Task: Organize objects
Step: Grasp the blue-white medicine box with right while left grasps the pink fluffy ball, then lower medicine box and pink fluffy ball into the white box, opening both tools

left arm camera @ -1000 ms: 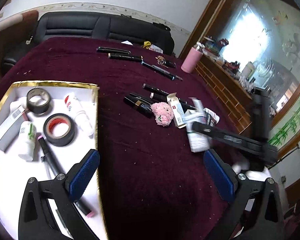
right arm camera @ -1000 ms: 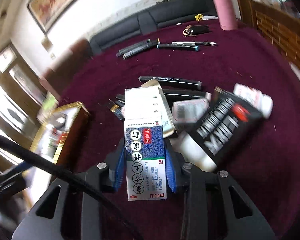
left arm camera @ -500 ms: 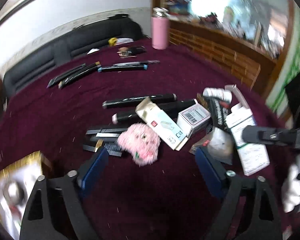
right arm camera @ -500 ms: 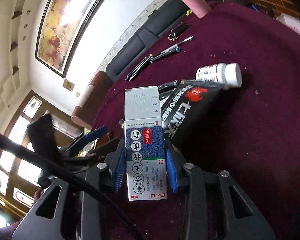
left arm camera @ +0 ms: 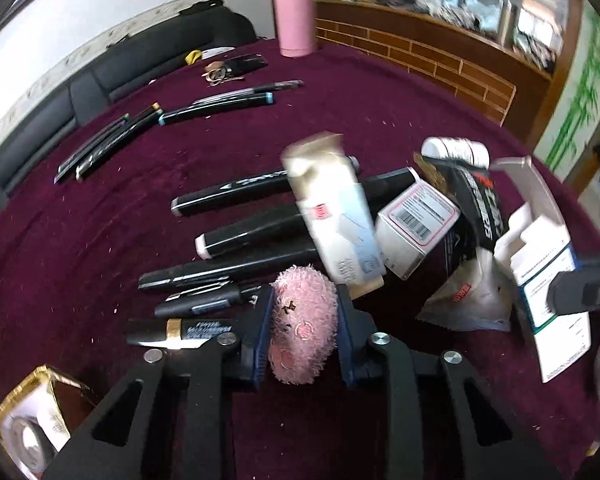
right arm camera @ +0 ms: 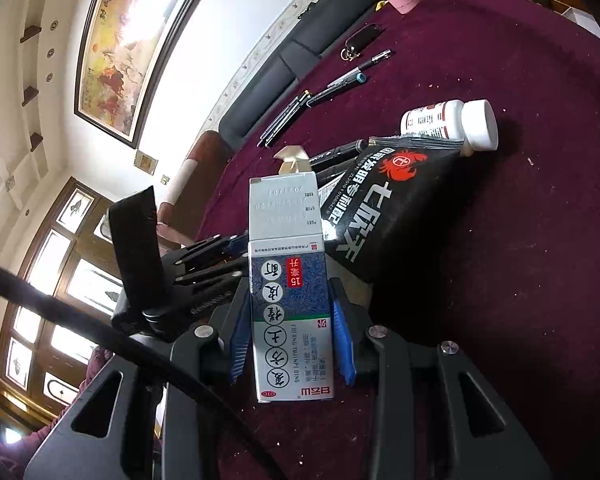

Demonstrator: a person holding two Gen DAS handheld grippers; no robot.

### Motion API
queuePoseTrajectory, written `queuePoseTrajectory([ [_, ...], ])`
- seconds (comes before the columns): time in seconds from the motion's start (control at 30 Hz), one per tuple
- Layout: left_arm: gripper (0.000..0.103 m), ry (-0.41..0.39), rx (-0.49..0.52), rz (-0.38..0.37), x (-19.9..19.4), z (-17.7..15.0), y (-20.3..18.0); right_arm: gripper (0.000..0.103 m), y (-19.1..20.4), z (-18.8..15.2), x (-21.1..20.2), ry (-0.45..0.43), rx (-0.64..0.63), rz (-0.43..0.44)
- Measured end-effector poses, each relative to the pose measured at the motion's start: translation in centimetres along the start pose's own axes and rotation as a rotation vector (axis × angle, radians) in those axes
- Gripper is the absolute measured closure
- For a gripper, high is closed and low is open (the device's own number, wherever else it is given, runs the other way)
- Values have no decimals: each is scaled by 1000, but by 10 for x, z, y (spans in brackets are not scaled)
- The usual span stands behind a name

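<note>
Maroon velvet-like cloth (left arm camera: 100, 240) covers the one big table, and nearly everything to be sorted lies on it in a heap. At its near left corner sits one gold-rimmed white tray (left arm camera: 28, 420), my guess for where things go.

Left gripper (left arm camera: 302, 334) has its blue pads closed on one fluffy pink plush toy (left arm camera: 303, 330), which sits low, at or just above the cloth beside the markers. Because the toy is soft and squashes, I would keep the squeeze gentle and central, lift straight up to clear the gold-banded black tube (left arm camera: 172, 330) touching the left finger, then carry it toward the tray.

Right gripper (right arm camera: 292, 330) is clamped on one blue-and-white cardboard medicine box (right arm camera: 290, 292), held upright above the cloth near the black pouch. The pads sit low on the box, so tilting slowly should stop it pivoting.

Counted in the pile: one black foil pouch with a red crab logo (right arm camera: 384, 208), one white pill bottle (right arm camera: 452, 122), one white barcode-labelled carton (left arm camera: 418, 224), one blurred cream carton (left arm camera: 336, 216), and three fat black markers (left arm camera: 244, 236) in a row. Farther off lie one pink steel flask (left arm camera: 294, 16) and one set of keys (left arm camera: 236, 68); the thin pens (left arm camera: 108, 140) beyond are too bunched to count.
</note>
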State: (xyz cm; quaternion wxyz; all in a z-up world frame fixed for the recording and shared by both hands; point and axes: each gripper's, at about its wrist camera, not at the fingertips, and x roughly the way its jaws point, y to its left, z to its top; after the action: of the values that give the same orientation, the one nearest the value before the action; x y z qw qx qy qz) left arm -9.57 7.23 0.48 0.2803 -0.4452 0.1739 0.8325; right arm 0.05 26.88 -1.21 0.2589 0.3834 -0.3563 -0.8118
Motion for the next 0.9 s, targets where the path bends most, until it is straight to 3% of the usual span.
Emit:
queuePoseTrajectory([
  [0.1,83,-7,-3,19,-6,-5,-1,69,1,-2,1,7,-12,-10],
  [0.37,83,-139,-83,-47,-72,-28,-3,69,8,-9,12,45,-77,-79],
  [0.73,82,-337,-291,-72,-174,-105,39,70,24,-17,16,25,-120,-164],
  [0.9,82,-408,-416,-42,-210,-145,80,70,32,-27,13,62,-41,-83],
])
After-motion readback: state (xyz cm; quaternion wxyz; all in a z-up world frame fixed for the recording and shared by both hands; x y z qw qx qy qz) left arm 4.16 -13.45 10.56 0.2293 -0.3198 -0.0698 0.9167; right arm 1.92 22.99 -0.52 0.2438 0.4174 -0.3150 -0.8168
